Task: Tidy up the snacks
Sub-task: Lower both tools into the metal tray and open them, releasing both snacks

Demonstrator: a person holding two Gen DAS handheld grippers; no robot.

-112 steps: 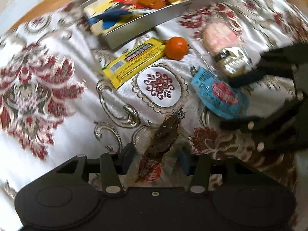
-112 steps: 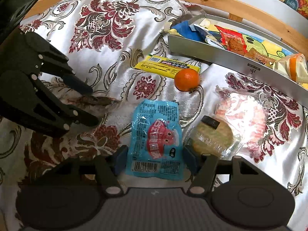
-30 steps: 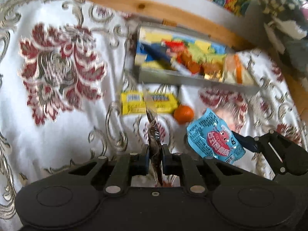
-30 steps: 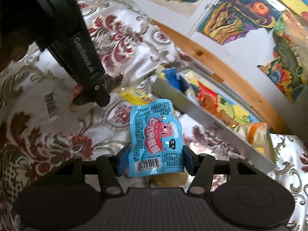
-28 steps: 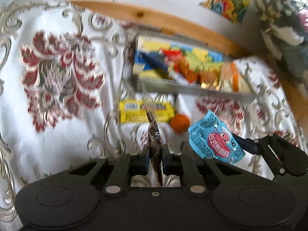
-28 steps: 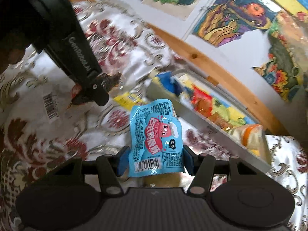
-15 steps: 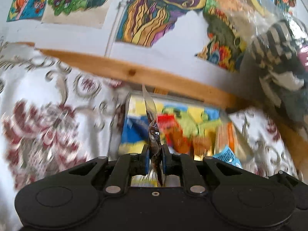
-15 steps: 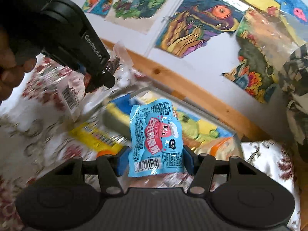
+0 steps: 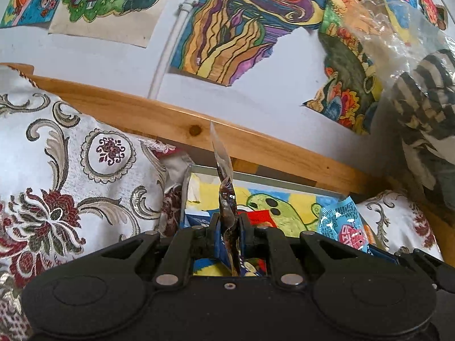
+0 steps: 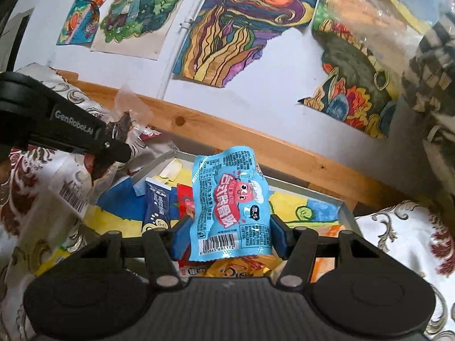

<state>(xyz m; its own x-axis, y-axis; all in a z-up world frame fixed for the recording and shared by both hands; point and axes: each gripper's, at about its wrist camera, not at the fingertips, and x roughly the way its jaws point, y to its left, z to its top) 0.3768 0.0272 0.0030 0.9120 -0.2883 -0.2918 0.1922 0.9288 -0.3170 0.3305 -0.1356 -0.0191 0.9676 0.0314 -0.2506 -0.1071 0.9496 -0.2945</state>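
My left gripper (image 9: 229,227) is shut on a clear packet with a dark brown snack (image 9: 226,199), which stands edge-on between the jaws above the left end of the grey metal tray (image 9: 284,177). My right gripper (image 10: 229,236) is shut on a light blue packet with a red cartoon face (image 10: 230,207), held upright over the tray (image 10: 345,210). The blue packet (image 9: 344,227) also shows at the right of the left wrist view. In the right wrist view the left gripper (image 10: 113,147) hangs at the left with the brown snack packet (image 10: 122,122). Several snacks lie in the tray, among them a dark blue stick pack (image 10: 156,207).
A wooden rail (image 9: 142,113) runs behind the tray, with a white wall covered in coloured drawings (image 9: 241,28) above it. Floral satin cloth (image 9: 57,170) lies on both sides of the tray. A clear plastic bag holding striped fabric (image 9: 421,99) hangs at the right.
Both grippers have closed on their packets, lifted them off the cloth and carried them forward, from short of the tray to above it. The view has tilted up toward the wall.
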